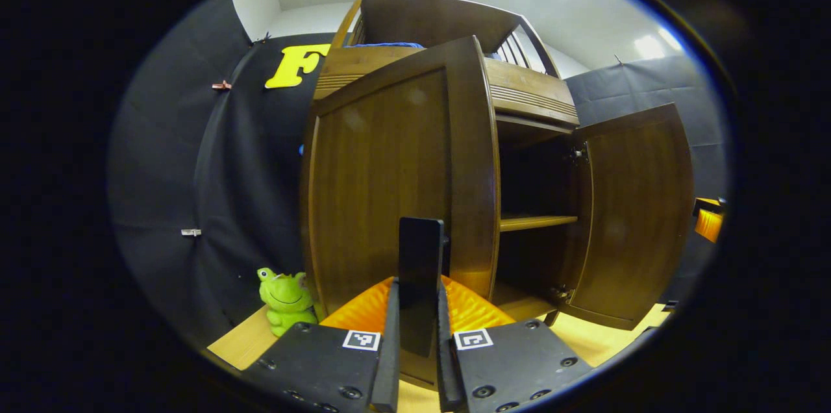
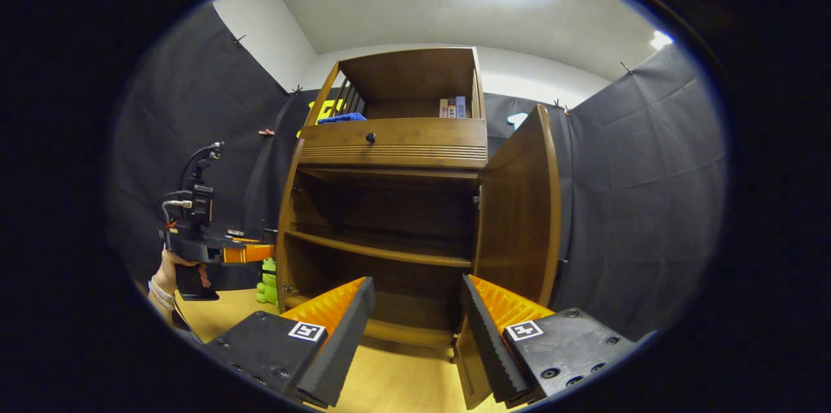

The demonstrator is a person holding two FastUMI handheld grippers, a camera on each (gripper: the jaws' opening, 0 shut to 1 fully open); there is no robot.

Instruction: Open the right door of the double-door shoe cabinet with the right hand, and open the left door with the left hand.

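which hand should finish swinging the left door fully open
Left. Its tongs are closed on the left door's handle. The right tongs are open, holding nothing, near the open right door.

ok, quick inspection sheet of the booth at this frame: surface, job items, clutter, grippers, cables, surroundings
Surface: light wood floor under the cabinet, bare where seen.
Job's things: shoe cabinet with both doors swung out; right door wide open, left door open with its handle between the left gripper's fingers.
Clutter: green frog toy on the floor by the cabinet; blue item and books on the top shelf.
Grippers: left gripper shut on the handle; right gripper open, holding nothing, facing the cabinet's inside.
Cables: cable looping above the left gripper.
Surroundings: black cloth wall, white ceiling with lights.
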